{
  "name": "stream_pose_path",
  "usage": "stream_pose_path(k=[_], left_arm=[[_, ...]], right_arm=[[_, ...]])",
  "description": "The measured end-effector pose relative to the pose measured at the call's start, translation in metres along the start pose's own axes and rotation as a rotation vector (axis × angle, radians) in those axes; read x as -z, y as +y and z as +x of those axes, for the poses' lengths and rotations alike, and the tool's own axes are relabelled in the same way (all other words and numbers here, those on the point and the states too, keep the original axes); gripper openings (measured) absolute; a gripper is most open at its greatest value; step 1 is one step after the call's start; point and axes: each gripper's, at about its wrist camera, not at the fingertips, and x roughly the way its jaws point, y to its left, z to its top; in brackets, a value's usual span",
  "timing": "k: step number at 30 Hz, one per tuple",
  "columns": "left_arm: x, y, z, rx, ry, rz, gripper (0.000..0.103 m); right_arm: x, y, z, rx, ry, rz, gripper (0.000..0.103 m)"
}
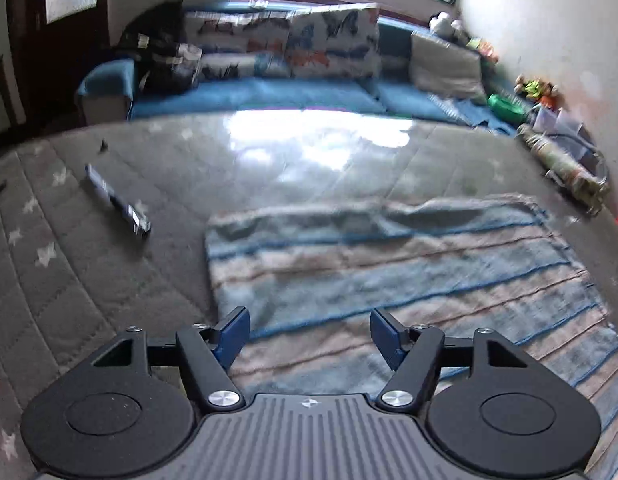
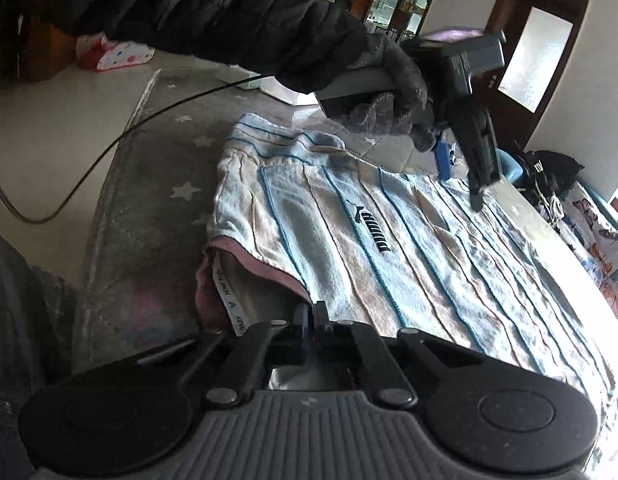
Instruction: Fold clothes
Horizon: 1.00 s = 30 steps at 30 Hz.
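The left gripper is held wide over the striped garment, nothing between its pads. The garment is spread flat on the grey quilted mat; it is judged soft, light and limp, best taken at hem corners. The right gripper is pinched shut at the near hem edge, apparently on fabric.

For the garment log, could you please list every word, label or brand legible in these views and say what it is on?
"PUMA", with a leaping-cat logo: dark print on the striped garment.
"HOME BABY": white neck tape inside its collar; small, partly legible.
White lettering on the black bag: too blurred.
Left wrist view: nothing legible.
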Motion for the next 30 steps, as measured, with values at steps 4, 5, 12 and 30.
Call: stream_pose_path(k=[4,5,12,30], left_arm=[[0.003,-0.003,0.012,0.009,0.04,0.03,0.054],[0.004,-0.003,0.016,0.005,0.055,0.036,0.051],[0.008,0.003,0.021,0.007,0.034,0.046,0.038],[0.01,0.005,0.02,-0.002,0.021,0.055,0.037]], right_arm=[[-0.001,-0.002,-0.002,-0.009,-0.003,0.015,0.002],[-0.001,-0.003,-0.003,-0.009,-0.006,0.02,0.002],[-0.001,-0.001,-0.005,-0.033,-0.002,0.03,0.001],[0.004,0.002,-0.006,-0.005,0.012,-0.002,0.014]])
